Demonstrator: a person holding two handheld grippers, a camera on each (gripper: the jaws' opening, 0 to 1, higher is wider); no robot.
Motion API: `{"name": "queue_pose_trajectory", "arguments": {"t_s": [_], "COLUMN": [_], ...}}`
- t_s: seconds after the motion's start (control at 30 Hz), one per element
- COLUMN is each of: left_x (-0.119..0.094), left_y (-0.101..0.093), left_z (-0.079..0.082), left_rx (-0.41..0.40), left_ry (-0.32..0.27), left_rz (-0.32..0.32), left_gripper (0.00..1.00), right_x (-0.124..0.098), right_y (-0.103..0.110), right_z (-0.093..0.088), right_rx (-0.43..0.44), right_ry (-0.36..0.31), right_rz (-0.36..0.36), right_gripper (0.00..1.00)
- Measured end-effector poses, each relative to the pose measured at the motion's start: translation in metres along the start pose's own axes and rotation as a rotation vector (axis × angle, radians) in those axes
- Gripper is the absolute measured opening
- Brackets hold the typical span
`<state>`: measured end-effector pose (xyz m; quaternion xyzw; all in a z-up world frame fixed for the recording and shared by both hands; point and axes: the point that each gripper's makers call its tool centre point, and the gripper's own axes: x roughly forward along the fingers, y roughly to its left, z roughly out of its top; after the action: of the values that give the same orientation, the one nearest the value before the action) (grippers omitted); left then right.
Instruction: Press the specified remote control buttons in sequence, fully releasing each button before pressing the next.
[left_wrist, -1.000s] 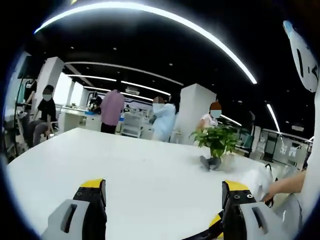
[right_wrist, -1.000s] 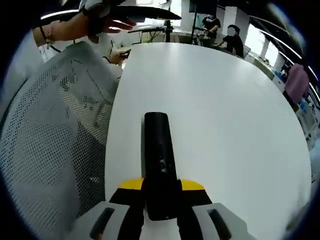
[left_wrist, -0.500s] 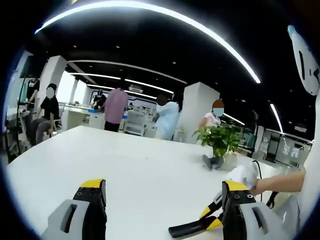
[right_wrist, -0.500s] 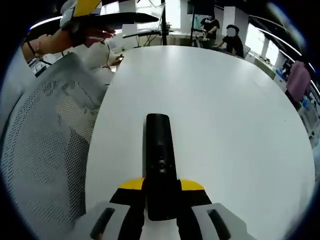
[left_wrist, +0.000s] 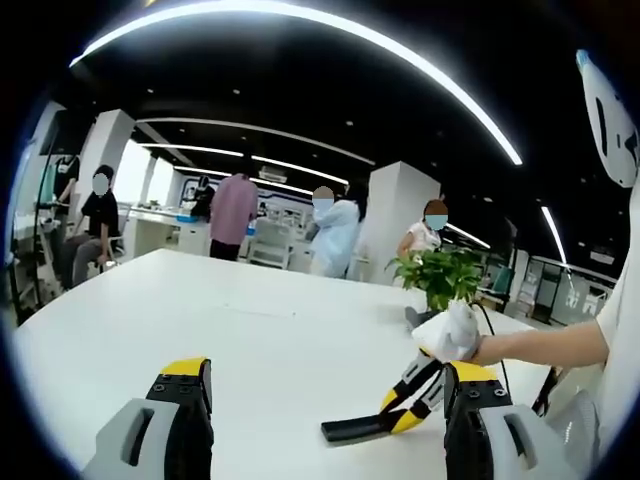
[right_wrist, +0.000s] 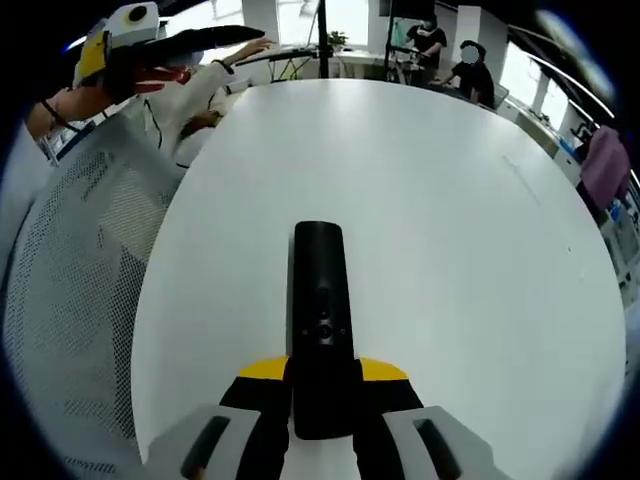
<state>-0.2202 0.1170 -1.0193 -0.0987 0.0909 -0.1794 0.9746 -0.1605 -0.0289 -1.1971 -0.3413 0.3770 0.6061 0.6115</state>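
While clamped on the remote (right_wrist: 320, 330), right gripper (right_wrist: 322, 400) centre frame above tabletop (right_wrist: 450, 250).
Left gripper (left_wrist: 325, 400) jaws spread, empty; no press visible yet.

Your right tool (right_wrist: 322, 400) clamps the black remote control (right_wrist: 320, 310) lengthwise above the white desk (right_wrist: 450, 230).

Open white table, edges crowded

The white table (left_wrist: 250, 340) lies bare ahead of the left gripper (left_wrist: 325, 410) — only the potted plant (left_wrist: 440, 280) stands far across. The right gripper (left_wrist: 415, 395) with its remote control (right_wrist: 320, 320) crosses low on the right; a mesh chair (right_wrist: 70, 290) borders the table's edge.
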Motion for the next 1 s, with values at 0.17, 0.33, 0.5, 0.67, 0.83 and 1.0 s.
{"name": "queue_pose_trajectory", "arguments": {"t_s": [0.17, 0.33, 0.5, 0.67, 0.83, 1.0], "left_x": [0.001, 0.003, 0.005, 0.007, 0.009, 0.01], "left_y": [0.003, 0.004, 0.004, 0.005, 0.007, 0.009], "left_z": [0.001, 0.001, 0.0, -0.005, -0.004, -0.004], "left_rx": [-0.004, -0.01, -0.017, -0.022, -0.018, -0.019], "left_ry": [-0.004, -0.005, -0.006, 0.009, 0.006, 0.005], "left_rz": [0.002, 0.002, 0.0, 0.002, 0.001, 0.004], "left_gripper": [1.0, 1.0, 1.0, 1.0, 1.0, 1.0], "right_x": [0.0, 0.0, 0.0, 0.002, 0.003, 0.002], "right_y": [-0.014, -0.028, -0.04, -0.053, -0.064, -0.068], "right_z": [0.001, 0.003, 0.003, 0.005, 0.006, 0.008], "right_rx": [0.011, 0.004, -0.011, -0.019, -0.026, -0.021], "right_ry": [-0.002, 0.008, 0.029, 0.048, 0.046, 0.039], "right_rz": [-0.005, -0.007, -0.01, -0.015, -0.021, -0.041], "right_gripper": [0.21, 0.21, 0.21, 0.21, 0.21, 0.21]}}
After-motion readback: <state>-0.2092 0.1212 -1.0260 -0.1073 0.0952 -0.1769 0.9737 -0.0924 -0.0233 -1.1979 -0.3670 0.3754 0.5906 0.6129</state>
